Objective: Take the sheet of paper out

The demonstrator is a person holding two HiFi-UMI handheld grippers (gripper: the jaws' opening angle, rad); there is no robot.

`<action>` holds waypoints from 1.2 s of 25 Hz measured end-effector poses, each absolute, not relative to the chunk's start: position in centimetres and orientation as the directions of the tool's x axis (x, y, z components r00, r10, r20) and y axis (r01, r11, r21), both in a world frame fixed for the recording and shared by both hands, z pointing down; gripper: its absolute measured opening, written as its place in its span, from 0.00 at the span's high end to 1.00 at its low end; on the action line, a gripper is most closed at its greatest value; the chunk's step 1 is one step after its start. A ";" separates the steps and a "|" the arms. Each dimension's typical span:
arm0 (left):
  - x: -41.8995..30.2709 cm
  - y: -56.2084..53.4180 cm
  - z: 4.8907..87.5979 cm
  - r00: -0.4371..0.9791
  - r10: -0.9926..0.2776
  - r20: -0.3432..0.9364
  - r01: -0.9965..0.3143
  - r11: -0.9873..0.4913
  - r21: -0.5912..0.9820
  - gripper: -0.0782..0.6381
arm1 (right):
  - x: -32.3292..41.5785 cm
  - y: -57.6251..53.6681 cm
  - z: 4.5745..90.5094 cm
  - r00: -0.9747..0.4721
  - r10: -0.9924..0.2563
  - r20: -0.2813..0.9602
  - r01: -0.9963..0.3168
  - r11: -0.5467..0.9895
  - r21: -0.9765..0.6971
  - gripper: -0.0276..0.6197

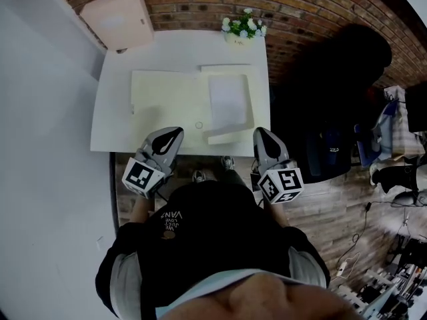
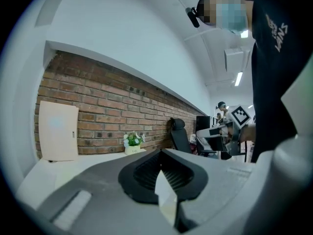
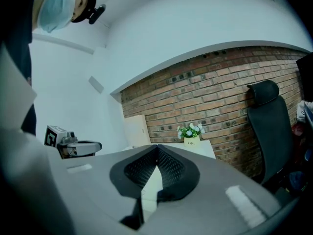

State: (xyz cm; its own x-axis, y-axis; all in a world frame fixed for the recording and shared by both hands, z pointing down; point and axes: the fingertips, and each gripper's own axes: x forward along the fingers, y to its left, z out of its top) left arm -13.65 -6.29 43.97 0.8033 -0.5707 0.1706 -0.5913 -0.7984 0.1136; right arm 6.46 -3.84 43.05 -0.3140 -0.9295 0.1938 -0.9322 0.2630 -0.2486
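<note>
I hold my left gripper (image 1: 176, 133) shut and empty at the table's (image 1: 112, 122) near edge, the sheet of paper (image 1: 227, 101) lies on the open folder's (image 1: 163, 99) right half, and my right gripper (image 1: 259, 133) is shut, empty.

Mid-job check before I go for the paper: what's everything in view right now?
Table: one, white, against the brick wall.
Folder: one, pale yellow, lying open on the table.
Sheet of paper: one, white, on the folder's right half.
Flower pot: one, white with green and white flowers, at the table's far edge.
Wall box: one, pale pink, against the brick wall by the table's far left corner.
Office chair: one, black, right of the table.
Left gripper: one, grey, at the table's near edge, jaws shut, empty.
Right gripper: one, grey, at the table's near edge by the folder's corner, jaws shut, empty.
</note>
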 end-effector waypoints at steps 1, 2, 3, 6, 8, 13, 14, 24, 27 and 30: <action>-13.4 -6.6 44.1 0.799 -0.576 0.176 -0.597 -0.794 0.114 0.89 | 6.7 -4.2 43.0 -0.320 -0.927 0.194 -0.930 0.268 -0.250 0.96; -13.2 -6.9 44.4 0.795 -0.578 0.182 -0.601 -0.791 0.112 0.89 | 7.0 -4.5 43.0 -0.326 -0.925 0.195 -0.928 0.274 -0.252 0.96; -12.9 -7.2 44.8 0.795 -0.577 0.187 -0.600 -0.793 0.105 0.89 | 7.3 -4.8 43.0 -0.332 -0.923 0.196 -0.926 0.279 -0.253 0.96; -11.9 -8.1 46.3 0.791 -0.572 0.217 -0.597 -0.799 0.071 0.89 | 8.1 -5.7 43.2 -0.348 -0.916 0.201 -0.921 0.294 -0.255 0.96; -11.3 -8.6 47.2 0.779 -0.578 0.244 -0.608 -0.791 0.071 0.89 | 8.6 -6.3 43.4 -0.357 -0.912 0.204 -0.918 0.302 -0.257 0.96; -9.7 -10.2 49.2 0.756 -0.592 0.278 -0.636 -0.764 0.104 0.89 | 10.0 -7.8 43.7 -0.380 -0.900 0.215 -0.911 0.324 -0.254 0.96; -9.4 -10.5 49.5 0.755 -0.592 0.280 -0.640 -0.759 0.119 0.89 | 10.3 -8.1 43.8 -0.383 -0.898 0.215 -0.910 0.327 -0.254 0.96; -6.8 -13.7 52.2 0.744 -0.598 0.297 -0.667 -0.690 0.283 0.82 | 12.8 -10.5 44.2 -0.397 -0.889 0.228 -0.906 0.341 -0.251 0.96; -6.0 -14.7 52.8 0.745 -0.588 0.316 -0.667 -0.677 0.312 0.78 | 13.3 -11.4 44.1 -0.401 -0.888 0.225 -0.904 0.344 -0.253 0.96; -5.6 -15.6 53.6 0.741 -0.585 0.331 -0.672 -0.658 0.340 0.73 | 13.5 -11.9 44.4 -0.405 -0.886 0.227 -0.903 0.347 -0.255 0.96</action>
State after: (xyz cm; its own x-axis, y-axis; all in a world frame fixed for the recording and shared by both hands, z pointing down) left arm -5.56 -15.57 53.61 0.7405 -0.5848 0.3311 -0.6718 -0.6581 0.3401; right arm 13.46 -11.86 44.36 -0.4048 -0.8859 0.2267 -0.9025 0.3472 -0.2548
